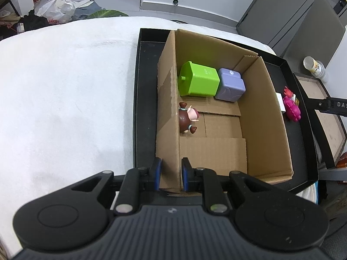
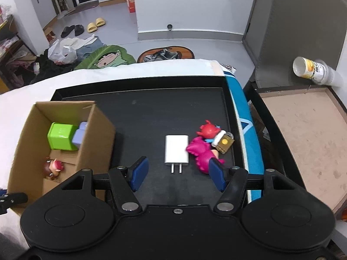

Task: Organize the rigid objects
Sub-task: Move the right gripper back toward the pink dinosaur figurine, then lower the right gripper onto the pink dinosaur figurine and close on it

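White-covered bed (image 1: 65,86) underneath everything, carrying a black tray (image 2: 151,108). Cardboard box (image 1: 262,112) standing open at the tray's left end. Inside the box, along the far wall, a green container (image 1: 198,79) lying on its side with faint pale lettering too small to read, touching a lavender block (image 1: 231,85) on its right with a small embossed mark on top, also unreadable. Nearer, against the box's left wall, a brown-haired figurine (image 1: 187,118) lying down. On the bare tray to the right of the box, a white charger (image 2: 176,150), prongs toward the camera, just beside a magenta dinosaur toy (image 2: 200,153); touching that, a red-haired figurine (image 2: 209,130) with a gold block (image 2: 225,144) at its side. Off the bed to the right, a tipped cup (image 2: 312,70) with yellow print, illegible. Black bar at the left view's right edge, lettered "DAS" before being cut off. Left tool (image 1: 171,173) clamped on the box's near-left wall, blue pads pressing either face of the cardboard. Right tool (image 2: 174,176) hovering over the tray, pads spread wide and gripping nothing, the charger just ahead of the gap.
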Tool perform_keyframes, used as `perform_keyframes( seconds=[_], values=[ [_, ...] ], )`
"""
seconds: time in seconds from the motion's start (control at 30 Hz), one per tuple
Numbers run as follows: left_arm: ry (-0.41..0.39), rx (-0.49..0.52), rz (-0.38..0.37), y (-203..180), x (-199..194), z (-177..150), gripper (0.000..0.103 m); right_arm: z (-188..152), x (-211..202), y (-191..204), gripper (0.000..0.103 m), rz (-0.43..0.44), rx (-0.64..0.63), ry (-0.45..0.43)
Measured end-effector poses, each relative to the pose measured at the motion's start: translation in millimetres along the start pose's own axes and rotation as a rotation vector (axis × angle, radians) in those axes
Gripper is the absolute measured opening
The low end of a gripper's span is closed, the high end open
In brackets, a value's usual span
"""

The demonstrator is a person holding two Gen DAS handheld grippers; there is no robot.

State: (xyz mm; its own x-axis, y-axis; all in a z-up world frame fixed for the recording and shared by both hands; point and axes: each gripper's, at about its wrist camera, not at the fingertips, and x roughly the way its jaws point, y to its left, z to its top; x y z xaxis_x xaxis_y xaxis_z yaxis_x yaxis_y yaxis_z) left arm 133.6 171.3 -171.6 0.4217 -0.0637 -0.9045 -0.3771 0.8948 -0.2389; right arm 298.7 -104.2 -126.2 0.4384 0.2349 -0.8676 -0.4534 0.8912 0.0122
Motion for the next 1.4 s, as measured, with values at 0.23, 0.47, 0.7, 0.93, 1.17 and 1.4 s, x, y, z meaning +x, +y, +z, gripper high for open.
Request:
perform_keyframes(
  seconds=[0.23, 0.47, 0.7, 0.93, 1.17, 1.4],
  values=[
    [-0.009, 0.018, 0.010, -2, 0, -2, 0.018, 5, 23, -23, 0.060, -0.029, 0.010, 0.016],
    [-0.005, 0.019, 0.012, -3, 0, -1, 0.018, 7, 48, -35, 0.054, -0.036, 0.013, 0.058],
    [0.001, 0.023, 0.016, -3, 1, -1, 0.018, 9, 65, -41, 0.047, -0.031, 0.024, 0.091],
    [0.001, 0.024, 0.017, -3, 2, 1, 0.018, 9, 72, -38, 0.047, -0.019, 0.018, 0.090],
    [0.004, 0.034, 0.019, -3, 2, 0, 0.018, 8, 76, -39, 0.046, -0.005, 0.027, 0.112],
    [0.003, 0.027, 0.020, -2, 3, -1, 0.018, 1, 77, -40, 0.039, 0.025, 0.055, 0.160]
  ],
)
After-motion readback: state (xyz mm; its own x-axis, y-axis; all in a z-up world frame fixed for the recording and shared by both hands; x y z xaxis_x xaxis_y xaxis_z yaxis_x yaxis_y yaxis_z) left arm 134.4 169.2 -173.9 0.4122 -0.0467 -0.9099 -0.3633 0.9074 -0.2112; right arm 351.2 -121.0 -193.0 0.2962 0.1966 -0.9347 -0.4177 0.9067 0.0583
